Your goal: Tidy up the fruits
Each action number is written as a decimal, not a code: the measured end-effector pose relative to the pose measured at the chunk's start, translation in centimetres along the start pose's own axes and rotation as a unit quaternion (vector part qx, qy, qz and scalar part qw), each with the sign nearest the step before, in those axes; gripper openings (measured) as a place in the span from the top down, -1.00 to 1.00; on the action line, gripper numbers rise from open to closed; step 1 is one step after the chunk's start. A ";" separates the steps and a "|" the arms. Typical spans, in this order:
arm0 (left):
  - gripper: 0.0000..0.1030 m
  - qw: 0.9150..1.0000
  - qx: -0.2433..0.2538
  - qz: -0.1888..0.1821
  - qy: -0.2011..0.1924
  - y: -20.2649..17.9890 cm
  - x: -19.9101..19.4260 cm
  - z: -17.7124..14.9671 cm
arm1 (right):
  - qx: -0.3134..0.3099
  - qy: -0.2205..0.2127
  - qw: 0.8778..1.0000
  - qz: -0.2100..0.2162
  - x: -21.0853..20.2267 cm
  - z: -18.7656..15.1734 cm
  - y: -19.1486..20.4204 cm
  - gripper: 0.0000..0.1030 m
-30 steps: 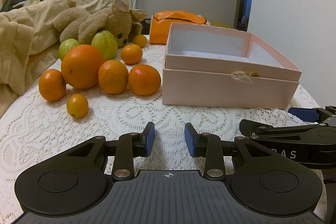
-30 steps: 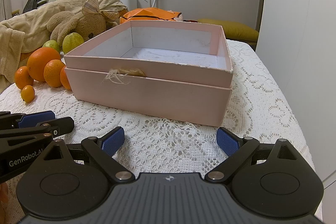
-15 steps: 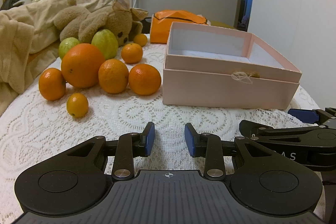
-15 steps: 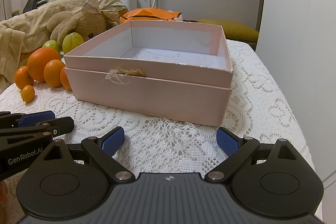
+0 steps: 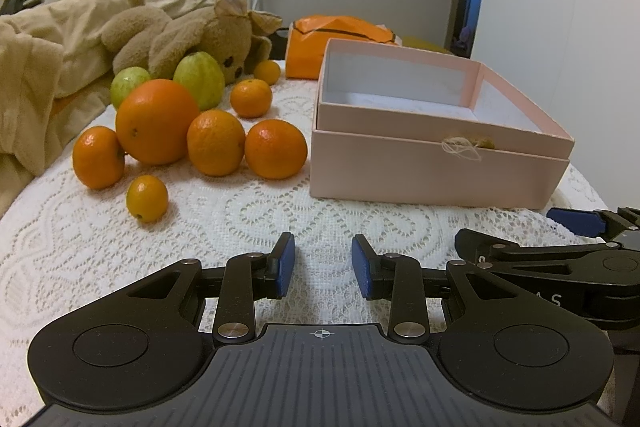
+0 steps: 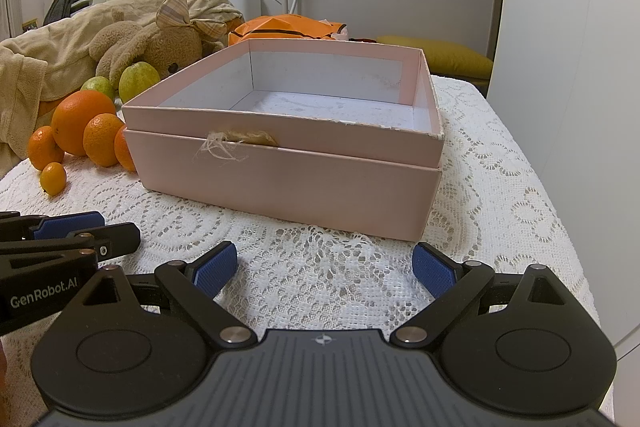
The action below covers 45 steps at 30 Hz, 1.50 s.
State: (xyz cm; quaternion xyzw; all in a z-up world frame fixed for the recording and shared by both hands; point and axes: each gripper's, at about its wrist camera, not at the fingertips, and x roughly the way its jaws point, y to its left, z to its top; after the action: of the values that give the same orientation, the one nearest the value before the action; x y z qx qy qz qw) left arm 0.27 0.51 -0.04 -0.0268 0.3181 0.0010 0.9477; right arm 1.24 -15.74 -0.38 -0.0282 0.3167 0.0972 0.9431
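An empty pink box (image 5: pixel 440 163) stands on the lace-covered table, straight ahead of my right gripper (image 6: pixel 324 267), which is wide open over bare cloth. Left of the box lies a cluster of fruit: a big orange (image 5: pixel 157 121), several mandarins (image 5: pixel 276 149), a small kumquat (image 5: pixel 147 198) nearest me, and two green guavas (image 5: pixel 199 79) behind. My left gripper (image 5: pixel 323 263) hovers low over the cloth in front of the fruit, jaws narrowly open with nothing between them. The same box (image 6: pixel 280 183) hides part of the fruit in the right wrist view.
A plush bear (image 5: pixel 192 31) and a beige blanket (image 5: pixel 36 67) crowd the far left behind the fruit. An orange bag (image 5: pixel 340 35) sits behind the box. A white wall (image 6: pixel 560 67) rises close along the table's right edge. A yellow cushion (image 6: pixel 452 55) lies beyond.
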 end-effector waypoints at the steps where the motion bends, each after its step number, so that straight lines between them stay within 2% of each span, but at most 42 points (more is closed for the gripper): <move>1: 0.30 1.000 -0.002 -0.001 0.000 0.0 -0.1 0.0 | 0.000 0.000 1.000 0.000 0.0 0.0 0.0 -0.84; 7: 0.30 1.000 -0.009 -0.014 0.009 0.6 -0.2 0.2 | 0.000 -0.001 1.000 -0.002 0.1 -0.4 0.5 -0.84; 11: 0.30 0.999 0.018 -0.025 0.014 0.7 -0.2 0.4 | -0.010 0.005 1.000 0.010 -0.1 -0.6 0.2 -0.84; 12: 0.36 0.999 0.025 -0.033 0.018 0.9 -0.3 0.5 | -0.012 0.008 1.000 0.015 -0.1 -0.6 0.0 -0.85; 13: 0.43 0.999 0.010 -0.047 0.024 1.6 -0.6 0.6 | -0.013 0.012 1.000 0.015 0.0 -0.5 -0.1 -0.86; 15: 0.44 0.995 -0.040 -0.085 0.036 3.6 -1.2 0.8 | -0.014 0.021 1.000 0.018 0.1 -0.3 -0.1 -0.87; 17: 0.44 0.991 -0.065 -0.110 0.049 5.8 -2.2 1.1 | -0.019 0.030 0.999 0.020 -0.2 -0.3 -0.1 -0.87; 18: 0.44 0.991 -0.068 -0.103 0.053 6.7 -2.8 1.3 | -0.024 0.037 0.999 0.020 -0.4 -0.2 0.1 -0.86; 21: 0.44 0.995 -0.075 -0.037 0.058 10.1 -5.5 1.9 | -0.050 0.047 0.997 0.031 -1.0 0.0 1.5 -0.79; 24: 0.44 0.995 -0.092 0.043 0.012 14.0 -9.2 1.8 | -0.090 0.030 0.994 0.057 -2.3 0.2 3.9 -0.79; 25: 0.44 0.992 -0.100 0.083 -0.007 15.2 -10.4 1.7 | -0.103 0.024 0.992 0.069 -2.7 0.4 4.9 -0.79; 27: 0.44 0.985 -0.092 0.142 -0.020 16.6 -11.4 2.1 | -0.123 0.019 0.988 0.088 -3.2 0.9 6.7 -0.79; 28: 0.44 0.981 -0.080 0.174 -0.020 17.1 -11.6 2.3 | -0.133 0.017 0.986 0.096 -3.3 1.1 7.7 -0.79; 30: 0.44 0.975 -0.072 0.211 -0.012 18.2 -11.6 2.4 | -0.153 0.018 0.982 0.107 -3.1 1.5 9.4 -0.79; 32: 0.44 0.973 -0.087 0.214 0.001 19.1 -11.6 2.2 | -0.165 0.022 0.980 0.106 -2.6 1.9 10.6 -0.78; 37: 0.43 0.976 -0.114 0.178 0.051 21.0 -10.3 1.0 | -0.171 0.025 0.979 0.110 -2.3 2.1 11.5 -0.78; 45: 0.43 0.978 -0.104 0.175 0.046 20.9 -10.3 0.4 | -0.167 0.038 0.980 0.102 -1.9 1.7 11.6 -0.78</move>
State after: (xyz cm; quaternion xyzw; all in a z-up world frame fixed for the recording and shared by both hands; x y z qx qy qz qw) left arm -8.13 21.55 5.46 -0.0692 0.3597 0.1984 0.9091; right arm -1.51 -4.50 2.22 -0.1569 0.3323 0.2436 0.8975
